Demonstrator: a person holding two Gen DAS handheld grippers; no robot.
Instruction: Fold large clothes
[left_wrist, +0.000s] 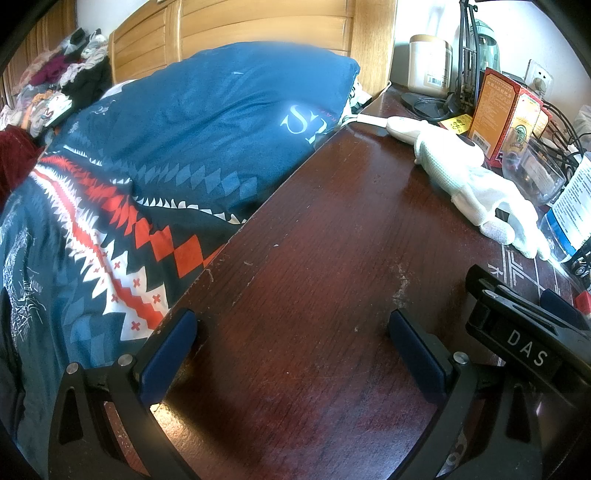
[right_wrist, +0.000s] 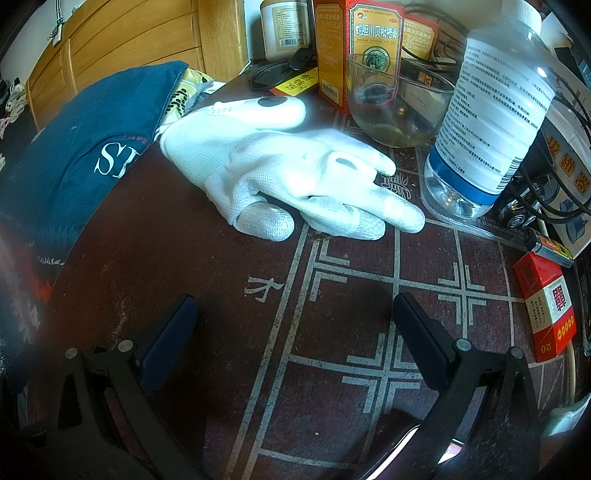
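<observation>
Left gripper (left_wrist: 291, 347): low over the table (left_wrist: 314, 258), jaws apart, nothing between them.
Right gripper (right_wrist: 295, 332): over the table's marked part, jaws apart; its body shows at the right edge of the left wrist view.
Bed quilt (left_wrist: 147, 166): left of the table, against its edge.
Clothes pile (left_wrist: 62, 77): far left, before the headboard (left_wrist: 258, 26).
Glove (right_wrist: 295, 177): flat on the table ahead of the right gripper.
White device (right_wrist: 266, 110): just behind the glove.
Glass bowl (right_wrist: 399, 107): right of the device, behind the glove.
Boxes (right_wrist: 358, 48): behind the bowl.
Bottle (right_wrist: 491, 110): upright, right of the bowl.
Small carton (right_wrist: 546, 306): lying right of the right gripper.
</observation>
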